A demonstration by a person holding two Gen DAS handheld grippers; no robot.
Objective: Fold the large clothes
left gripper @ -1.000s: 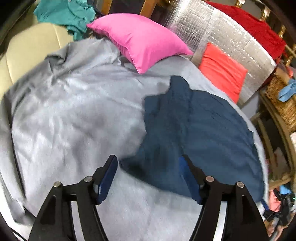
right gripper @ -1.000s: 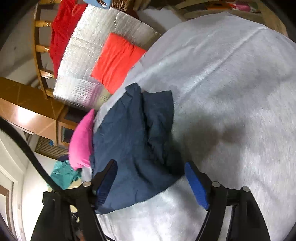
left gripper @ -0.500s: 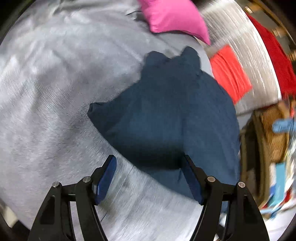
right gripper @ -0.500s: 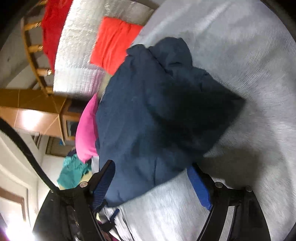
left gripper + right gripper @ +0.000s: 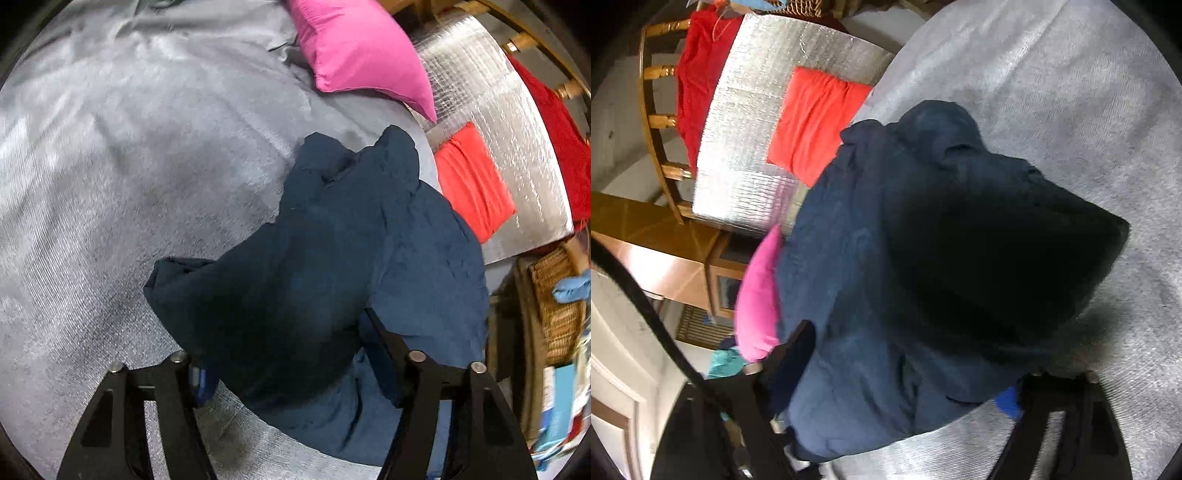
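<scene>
Clearly the folding is only starting: the navy garment [image 5: 332,266] lies crumpled on the bed [image 5: 110,166], both grippers closing around its near edge, not yet clamped.

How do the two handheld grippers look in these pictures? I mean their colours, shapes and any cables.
The left gripper has two black angular fingers with triangular cut-outs, silver round pins at the joints and blue pads on the inner faces. The right gripper has the same black build with a blue pad; a thin black cable curves past on its left. No hand or sleeve is visible.
</scene>
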